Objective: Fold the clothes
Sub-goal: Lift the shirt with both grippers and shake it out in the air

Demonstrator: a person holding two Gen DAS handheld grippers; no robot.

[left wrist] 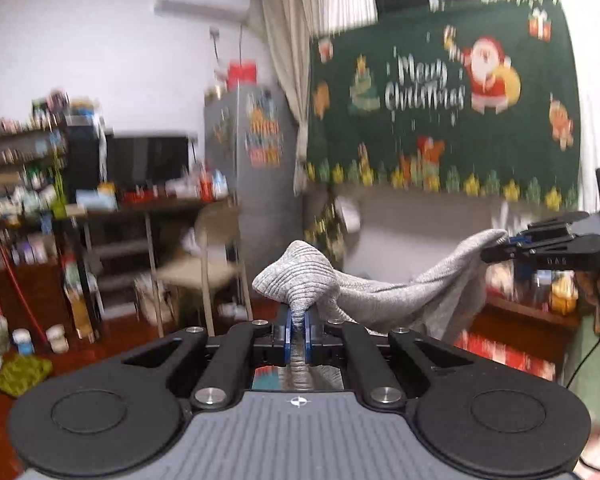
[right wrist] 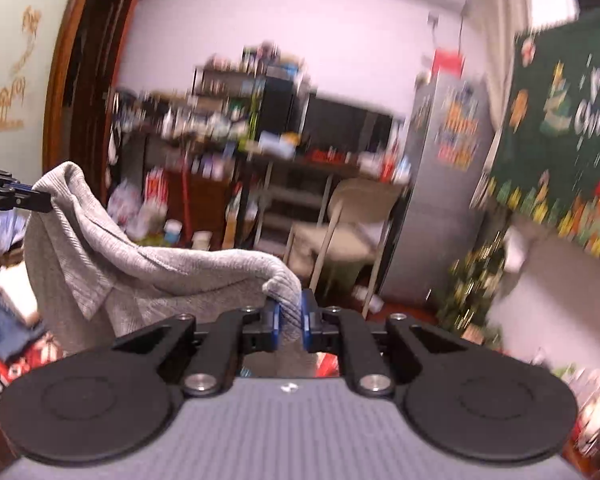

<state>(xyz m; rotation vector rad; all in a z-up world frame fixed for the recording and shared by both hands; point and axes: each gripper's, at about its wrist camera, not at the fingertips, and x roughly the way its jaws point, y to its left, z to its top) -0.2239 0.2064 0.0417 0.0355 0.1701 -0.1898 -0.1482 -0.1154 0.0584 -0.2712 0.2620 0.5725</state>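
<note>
Grey ribbed knit garment point(left wrist: 384, 292) hangs slack in the air between my left hand-held gripper point(left wrist: 299, 330) and my right hand-held gripper point(right wrist: 290, 324), each clamped on a bunched edge, feeling soft, light, sagging toward six o'clock.

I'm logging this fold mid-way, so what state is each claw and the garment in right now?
Left claw: shut on the grey knit garment.
Right claw: shut on the grey knit garment.
Grey knit garment: held up off any surface, slung between both claws, sagging in the middle, not yet folded.
</note>
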